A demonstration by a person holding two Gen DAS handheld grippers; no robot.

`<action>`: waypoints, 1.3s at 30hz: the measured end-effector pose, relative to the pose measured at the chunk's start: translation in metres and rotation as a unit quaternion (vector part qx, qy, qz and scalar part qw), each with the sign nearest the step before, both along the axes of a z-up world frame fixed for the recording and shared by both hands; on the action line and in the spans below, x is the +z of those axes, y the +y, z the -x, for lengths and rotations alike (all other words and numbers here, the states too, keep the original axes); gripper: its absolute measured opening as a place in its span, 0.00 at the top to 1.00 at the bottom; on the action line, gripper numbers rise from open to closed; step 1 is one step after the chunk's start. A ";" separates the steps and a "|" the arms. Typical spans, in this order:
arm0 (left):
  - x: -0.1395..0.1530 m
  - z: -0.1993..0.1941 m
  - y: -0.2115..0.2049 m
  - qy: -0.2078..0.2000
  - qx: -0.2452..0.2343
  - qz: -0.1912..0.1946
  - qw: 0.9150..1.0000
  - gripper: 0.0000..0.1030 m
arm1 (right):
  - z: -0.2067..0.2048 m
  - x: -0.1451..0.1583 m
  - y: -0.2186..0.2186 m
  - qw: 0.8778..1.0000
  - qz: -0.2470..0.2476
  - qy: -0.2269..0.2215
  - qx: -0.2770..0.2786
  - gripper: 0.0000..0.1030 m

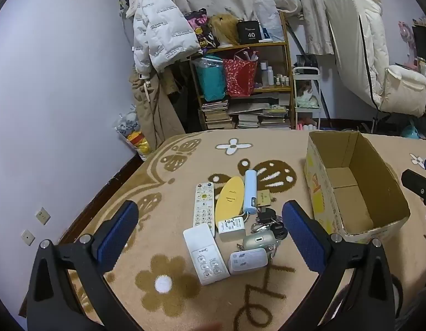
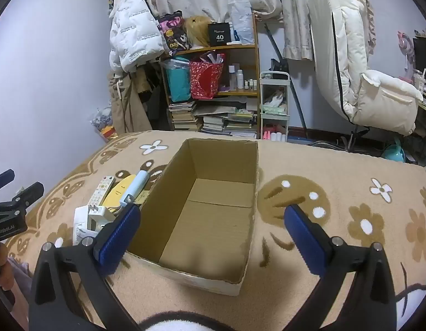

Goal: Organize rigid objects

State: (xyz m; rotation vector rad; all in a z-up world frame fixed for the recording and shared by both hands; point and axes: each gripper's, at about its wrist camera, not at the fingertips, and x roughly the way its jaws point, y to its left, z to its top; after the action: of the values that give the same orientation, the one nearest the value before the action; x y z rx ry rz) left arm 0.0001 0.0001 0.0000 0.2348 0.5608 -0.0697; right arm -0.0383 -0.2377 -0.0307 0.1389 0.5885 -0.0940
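left gripper (image 1: 210, 234) spread wide, empty, hovered above remotes (image 1: 204, 207), charger (image 1: 231, 227), keys (image 1: 269, 220) heaped on blanket (image 1: 185, 160) | right gripper (image 2: 213, 233) spread, empty, over box (image 2: 210, 220) (nothing inside) | box sat just right of heap

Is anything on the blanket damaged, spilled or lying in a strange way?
Nothing is spilled or visibly broken. The small items are only jumbled: the power bank overlaps the yellow oval case, beside the empty cardboard box.
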 end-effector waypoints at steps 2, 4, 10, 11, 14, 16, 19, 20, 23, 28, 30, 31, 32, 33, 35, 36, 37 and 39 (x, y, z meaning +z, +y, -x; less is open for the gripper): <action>0.000 0.000 0.000 -0.004 0.000 -0.001 1.000 0.00 | 0.000 0.000 0.000 1.000 0.001 0.002 0.000 0.00; 0.000 0.001 0.000 -0.007 0.004 -0.006 1.000 0.00 | 0.000 0.000 0.000 1.000 0.002 0.003 0.000 0.00; -0.009 0.006 -0.002 -0.004 0.014 0.002 1.000 0.00 | 0.000 -0.001 0.001 1.000 0.004 0.003 0.000 0.00; -0.009 0.004 -0.001 -0.001 0.014 0.005 1.000 0.00 | 0.000 -0.001 0.001 1.000 0.005 0.003 0.000 0.00; -0.008 0.000 0.004 0.004 0.013 0.006 1.000 0.00 | 0.000 -0.001 0.002 1.000 0.005 0.003 0.001 0.00; -0.006 -0.006 0.008 0.017 0.013 0.019 1.000 0.00 | -0.001 -0.002 0.002 1.000 0.006 0.003 0.001 0.00; -0.006 -0.007 0.011 0.021 0.016 0.026 0.999 0.00 | -0.001 -0.002 0.003 1.000 0.007 0.003 0.000 0.00; -0.006 -0.007 0.011 0.020 0.017 0.026 0.999 0.00 | -0.001 -0.002 0.003 1.000 0.006 0.003 0.001 0.00; -0.006 -0.007 0.012 0.022 0.017 0.028 0.999 0.00 | -0.001 -0.002 0.003 1.000 0.008 0.003 0.000 0.00; -0.005 -0.006 0.008 0.021 0.013 0.022 0.999 0.00 | -0.001 -0.003 0.004 1.000 0.008 0.004 0.000 0.00; -0.005 -0.006 0.008 0.021 0.012 0.021 0.999 0.00 | -0.001 -0.003 0.004 1.000 0.008 0.004 0.000 0.00; -0.005 -0.006 0.008 0.021 0.013 0.020 1.000 0.00 | -0.001 -0.003 0.003 1.000 0.008 0.004 0.001 0.00; -0.005 -0.006 0.008 0.021 0.014 0.020 0.999 0.00 | -0.001 -0.003 0.004 1.000 0.008 0.004 0.000 0.00; -0.005 -0.006 0.008 0.022 0.013 0.021 0.999 0.00 | -0.001 -0.003 0.004 1.000 0.008 0.004 0.000 0.00; -0.006 -0.005 0.007 0.022 0.014 0.022 0.999 0.00 | -0.001 -0.003 0.004 1.000 0.008 0.004 0.000 0.00; -0.007 -0.005 0.007 0.021 0.014 0.021 0.999 0.00 | -0.001 -0.003 0.003 1.000 0.008 0.005 0.000 0.00; -0.006 -0.005 0.007 0.020 0.014 0.019 0.999 0.00 | -0.001 -0.003 0.003 1.000 0.008 0.005 0.000 0.00; -0.006 -0.005 0.007 0.021 0.014 0.019 1.000 0.00 | -0.001 -0.003 0.003 1.000 0.008 0.005 0.000 0.00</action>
State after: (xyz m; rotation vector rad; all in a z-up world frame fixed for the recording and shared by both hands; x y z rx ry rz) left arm 0.0051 0.0072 -0.0063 0.1886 0.6032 -0.0591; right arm -0.0370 -0.2344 -0.0338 0.1227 0.5968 -0.0989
